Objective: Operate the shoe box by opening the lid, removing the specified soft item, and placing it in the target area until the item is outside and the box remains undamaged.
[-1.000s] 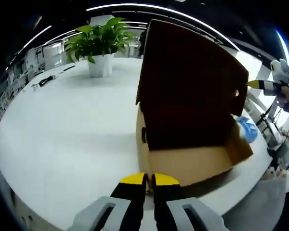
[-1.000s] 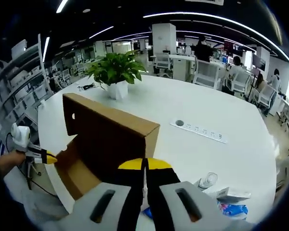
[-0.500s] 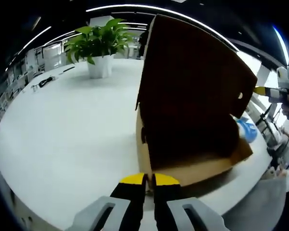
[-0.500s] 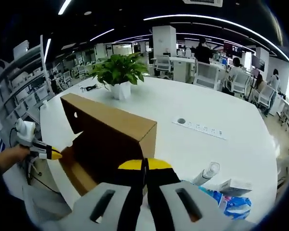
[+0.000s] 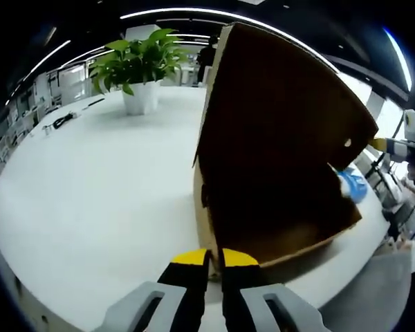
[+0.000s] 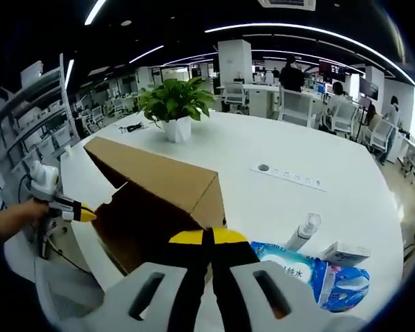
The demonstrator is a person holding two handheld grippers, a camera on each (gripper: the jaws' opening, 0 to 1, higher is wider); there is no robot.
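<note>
The shoe box sits on the white counter with its lid partly raised; its inside looks too dark to judge, so removal seems still ahead. Left tool and right tool are both pressed together

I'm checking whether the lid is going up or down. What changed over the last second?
The brown cardboard shoe box's hinged lid swung down, covering more of the opening. The blue-and-white soft pack came into the right gripper view. Both grippers' jaws stayed together; the potted plant didn't move.
</note>
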